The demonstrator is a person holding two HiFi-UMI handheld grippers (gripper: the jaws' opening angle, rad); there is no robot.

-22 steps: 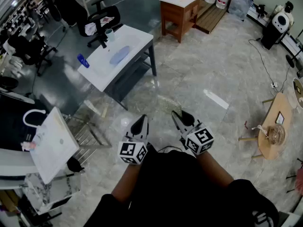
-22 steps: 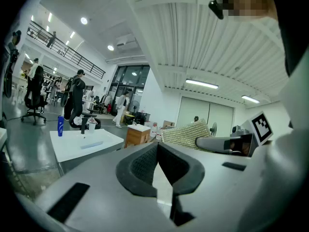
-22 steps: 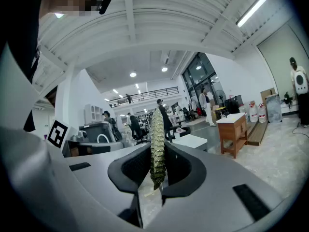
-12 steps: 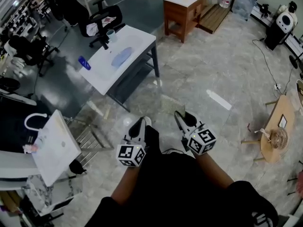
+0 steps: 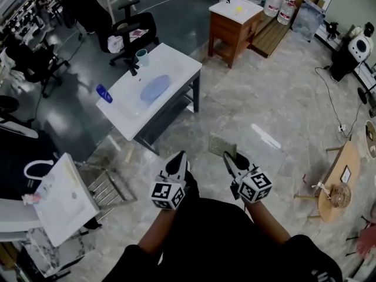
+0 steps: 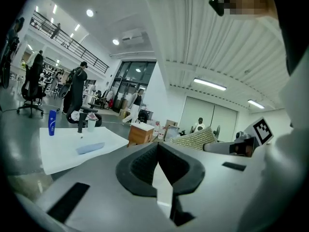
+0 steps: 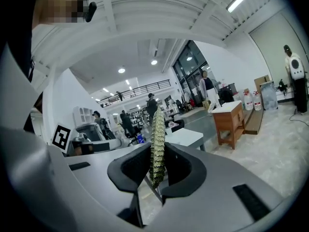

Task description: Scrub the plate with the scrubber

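A pale blue plate (image 5: 154,89) lies flat on a white table (image 5: 176,60) some way ahead of me; the left gripper view shows the plate (image 6: 90,148) low at the left. Over the marble floor, my right gripper (image 5: 230,157) is shut on a flat green-gold scrubber (image 5: 222,145). The scrubber (image 7: 157,144) stands on edge between the jaws of that gripper (image 7: 157,153). My left gripper (image 5: 178,159) is beside it, well short of the table. Its jaws (image 6: 157,146) are shut with nothing between them.
A blue bottle (image 5: 104,93) and a cup (image 5: 141,56) share the white table. A black office chair (image 5: 132,31) stands behind it, a wooden cabinet (image 5: 235,23) to its right. A round wooden table with a fan (image 5: 338,187) is at far right, a white board (image 5: 59,195) at left.
The white table with the plate has come nearer and shifted right in the head view. Both grippers keep their places side by side, still shut.
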